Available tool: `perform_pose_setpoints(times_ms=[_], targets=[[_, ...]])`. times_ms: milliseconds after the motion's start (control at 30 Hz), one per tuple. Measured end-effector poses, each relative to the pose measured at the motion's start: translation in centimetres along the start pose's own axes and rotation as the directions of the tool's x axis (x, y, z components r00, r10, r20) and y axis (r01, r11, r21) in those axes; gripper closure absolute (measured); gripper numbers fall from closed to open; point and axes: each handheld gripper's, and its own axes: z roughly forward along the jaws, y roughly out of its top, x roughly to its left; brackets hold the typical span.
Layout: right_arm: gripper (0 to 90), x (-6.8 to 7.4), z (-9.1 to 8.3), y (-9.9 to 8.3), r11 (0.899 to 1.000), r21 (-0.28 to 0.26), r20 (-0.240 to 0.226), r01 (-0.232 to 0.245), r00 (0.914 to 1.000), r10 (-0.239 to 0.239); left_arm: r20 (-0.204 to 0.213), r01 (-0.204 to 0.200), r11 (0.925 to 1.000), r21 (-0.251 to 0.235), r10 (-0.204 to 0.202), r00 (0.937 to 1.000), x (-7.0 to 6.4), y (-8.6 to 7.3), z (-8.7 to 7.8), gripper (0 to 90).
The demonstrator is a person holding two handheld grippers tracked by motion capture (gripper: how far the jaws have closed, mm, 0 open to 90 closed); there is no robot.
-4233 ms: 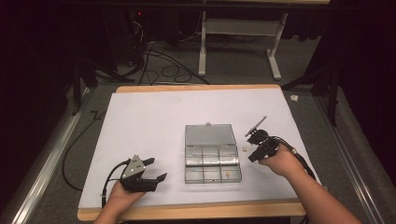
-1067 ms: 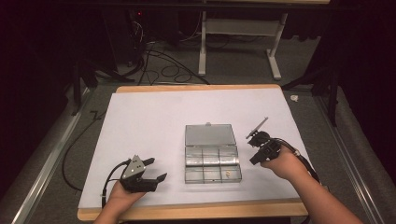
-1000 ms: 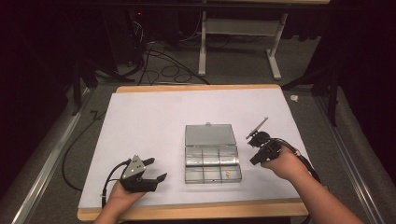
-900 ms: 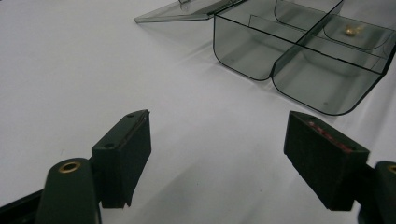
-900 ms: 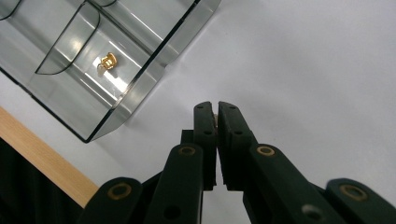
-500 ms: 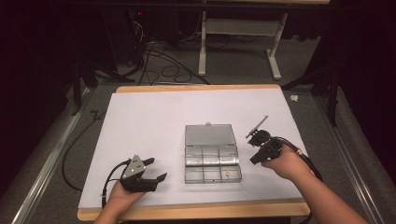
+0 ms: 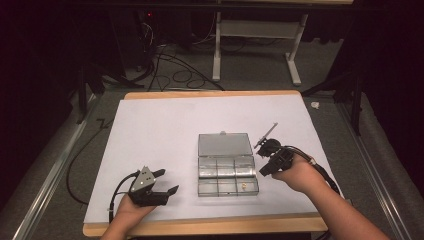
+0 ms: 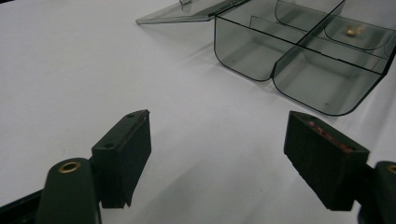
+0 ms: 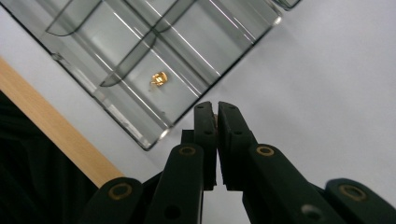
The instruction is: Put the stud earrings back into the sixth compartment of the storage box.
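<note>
- Lower centre of the high view: clear box (image 7: 228, 170) lies on the white bench (image 7: 165, 130), lid open.
- Gold bit (image 9: 159, 78) sits in one box compartment.
- Right claw (image 9: 217, 116) pressed together, just beside the box.
- Left claw (image 8: 217, 154) wide, lower left, holding nothing.

Clear plastic, matt black jaws, white paper

The compartment box (image 7: 228, 165) is smooth glossy transparent plastic; the small nut (image 9: 159, 78) shines like brass; the table cover (image 7: 165, 130) looks matt white, with a wood edge (image 7: 200, 225).

Dark room — grey carpet (image 7: 165, 70), cables (image 7: 170, 60), white desk frame (image 7: 260, 30) behind.
</note>
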Motion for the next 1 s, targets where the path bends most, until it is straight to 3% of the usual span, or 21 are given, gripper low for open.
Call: perform_pose_setpoints(times_ms=[133, 433, 500, 1000], targets=[[87.9, 0.8, -0.1, 0.4, 1.000, -0.001, -0.010, 0.009, 0.9999, -0.009, -0.001, 0.001, 1.0000, 0.001, -0.001, 1.0000, 0.0, 0.0, 0.0, 23.9], [87.8, 2.3, 0.6, 1.4, 0.997, -0.004, -0.025, 0.080, 0.9965, -0.080, -0.002, 0.002, 1.0000, -0.001, -0.002, 1.0000, 0.0, 0.0, 0.0, 23.9], [87.8, 2.6, 1.3, 1.8, 0.995, 0.003, -0.035, 0.102, 0.9942, -0.102, -0.002, 0.004, 1.0000, -0.003, -0.004, 1.0000, 0.0, 0.0, 0.0, 23.9], [87.9, 3.0, 5.6, 1.9, 0.990, 0.085, -0.062, 0.116, 0.9919, -0.111, 0.004, 0.006, 1.0000, -0.004, -0.006, 1.0000, 0.1, 0.0, 0.0, 23.9]])
